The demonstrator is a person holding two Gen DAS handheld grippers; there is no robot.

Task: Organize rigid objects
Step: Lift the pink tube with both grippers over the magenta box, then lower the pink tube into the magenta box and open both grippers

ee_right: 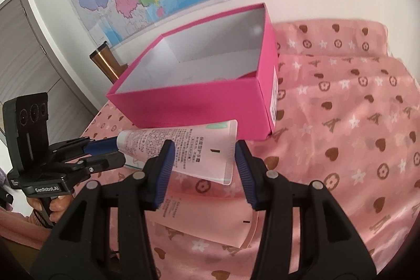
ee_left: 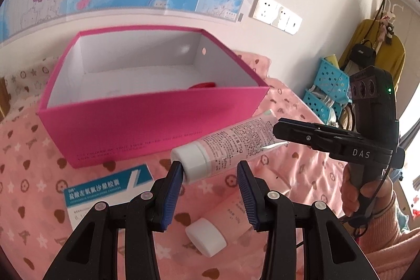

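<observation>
Left gripper [ee_left: 210, 169]: I see it pinching the white cap of the tube [ee_left: 231, 141].
Right gripper [ee_right: 203, 151]: pinching the flat tail.
Tube: aloft between my 2 grippers, near the pink box [ee_left: 147, 120].

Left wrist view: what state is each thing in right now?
pink box: open, no lid on it, upright on the bedspread.
tube: capped, lifted off the bedspread, held at both ends.
left tongs: shut on the tube's cap end.
right tongs: shut on the tube's crimped end.
second tube: capped, lying flat.
medicine carton: lying flat.
</observation>
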